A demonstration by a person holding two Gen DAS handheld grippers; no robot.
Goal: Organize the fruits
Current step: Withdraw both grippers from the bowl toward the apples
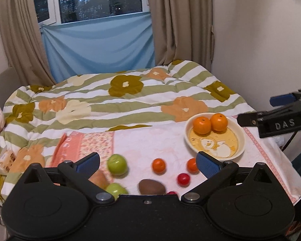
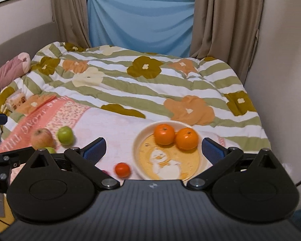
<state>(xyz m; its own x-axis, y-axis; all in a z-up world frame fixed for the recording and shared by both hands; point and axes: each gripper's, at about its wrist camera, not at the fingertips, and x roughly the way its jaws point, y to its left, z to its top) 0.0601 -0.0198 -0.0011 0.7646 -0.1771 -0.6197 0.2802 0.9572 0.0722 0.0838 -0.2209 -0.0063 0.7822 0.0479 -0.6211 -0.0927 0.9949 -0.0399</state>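
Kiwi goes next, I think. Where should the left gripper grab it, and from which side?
Grip the kiwi across its short middle, coming from above. It lies on its side, long axis running left-right in the left wrist view, with clear cloth around it. The left gripper is open and empty.

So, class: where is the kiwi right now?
In the left wrist view the kiwi lies low at centre on the pink cloth, between a green apple on its left and a red fruit on its right.

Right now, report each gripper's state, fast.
Left gripper: open, jaws spread wide, holding nothing; loose fruit lies on the cloth below it.
Right gripper: open, holding nothing; the duck plate with two oranges is ahead.
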